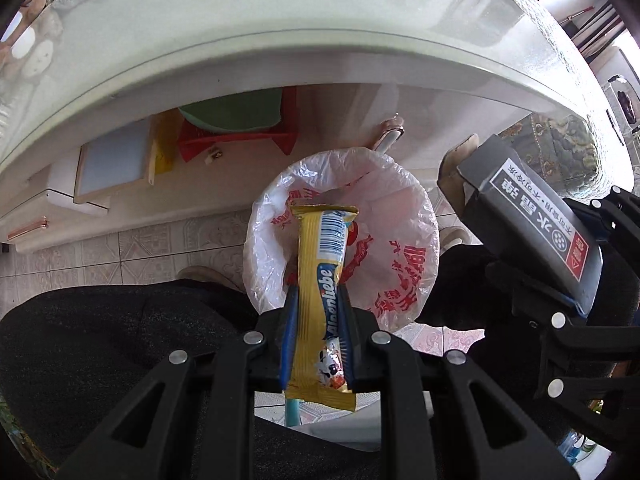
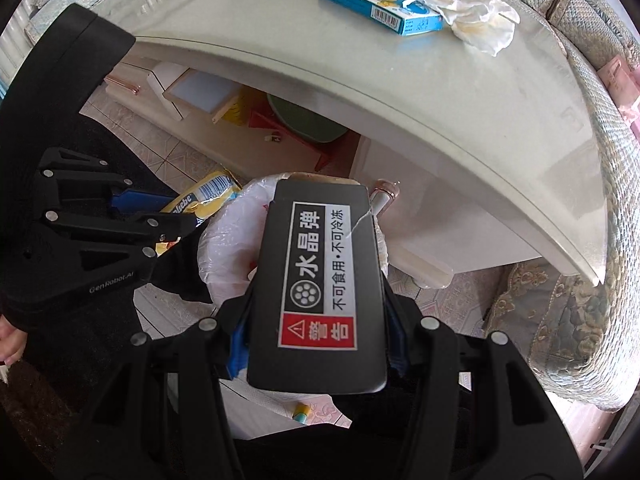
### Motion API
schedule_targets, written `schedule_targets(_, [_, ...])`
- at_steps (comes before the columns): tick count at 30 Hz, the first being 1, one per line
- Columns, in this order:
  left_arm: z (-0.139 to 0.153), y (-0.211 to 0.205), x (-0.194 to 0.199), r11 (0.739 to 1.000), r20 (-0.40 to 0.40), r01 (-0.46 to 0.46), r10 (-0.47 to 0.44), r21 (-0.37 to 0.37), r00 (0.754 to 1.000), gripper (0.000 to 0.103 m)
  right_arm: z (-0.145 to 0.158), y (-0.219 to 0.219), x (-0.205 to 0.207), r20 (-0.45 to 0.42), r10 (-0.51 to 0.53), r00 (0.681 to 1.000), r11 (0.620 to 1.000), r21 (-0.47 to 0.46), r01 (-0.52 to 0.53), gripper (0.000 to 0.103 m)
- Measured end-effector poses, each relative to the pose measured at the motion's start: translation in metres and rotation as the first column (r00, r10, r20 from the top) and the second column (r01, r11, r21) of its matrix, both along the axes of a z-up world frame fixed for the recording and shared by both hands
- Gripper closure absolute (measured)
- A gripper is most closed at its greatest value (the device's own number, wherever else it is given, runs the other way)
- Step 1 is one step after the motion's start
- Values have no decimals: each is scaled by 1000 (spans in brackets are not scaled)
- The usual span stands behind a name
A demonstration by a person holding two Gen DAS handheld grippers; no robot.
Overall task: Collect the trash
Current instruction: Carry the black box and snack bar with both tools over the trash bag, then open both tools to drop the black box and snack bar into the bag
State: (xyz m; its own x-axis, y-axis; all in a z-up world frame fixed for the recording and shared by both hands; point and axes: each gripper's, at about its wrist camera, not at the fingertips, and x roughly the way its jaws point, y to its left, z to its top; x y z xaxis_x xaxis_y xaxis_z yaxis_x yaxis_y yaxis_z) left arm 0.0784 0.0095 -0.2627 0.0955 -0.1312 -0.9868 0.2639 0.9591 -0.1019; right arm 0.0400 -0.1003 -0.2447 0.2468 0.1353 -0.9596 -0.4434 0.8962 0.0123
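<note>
My left gripper (image 1: 318,300) is shut on a yellow Alpenliebe candy wrapper (image 1: 322,276) and holds it above a bin lined with a white plastic bag with red print (image 1: 384,208). My right gripper (image 2: 316,280) is shut on a black box with a white and red warning label (image 2: 320,276), held over the same bin (image 2: 228,248). The black box also shows at the right of the left wrist view (image 1: 528,216). The wrapper's end shows in the right wrist view (image 2: 208,196).
A white glass-topped table (image 2: 400,92) curves over the bin. On it lie a blue carton (image 2: 380,6) and crumpled tissue (image 2: 472,16). Under the table stand a red stool (image 1: 240,132) and a drawer unit (image 1: 108,164). A patterned sofa (image 2: 560,312) is at right.
</note>
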Motion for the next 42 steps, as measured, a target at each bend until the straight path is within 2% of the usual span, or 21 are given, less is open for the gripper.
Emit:
schedule_targets(16, [-73,-1,18,997,-130,-71,68,-22,989,84,-77,-3,23,-113,-41,993,999,-11,40,50])
schedule_targets(20, [-92,3,23,993,-180,-114,107,-30,978,84,-94,-4,30,-146,-49,988,999,-10,48,50])
schedule_targets(32, [-145,7,32,988,-319,-156,145,-10,937,84,-131,7,38,-230,-36,972,999,-5,36,50])
schedule_targets(42, [-159,10,38,985,-354,-174,163,1,921,84,-150,8,42,-274,-36,961,999,-9,35,50])
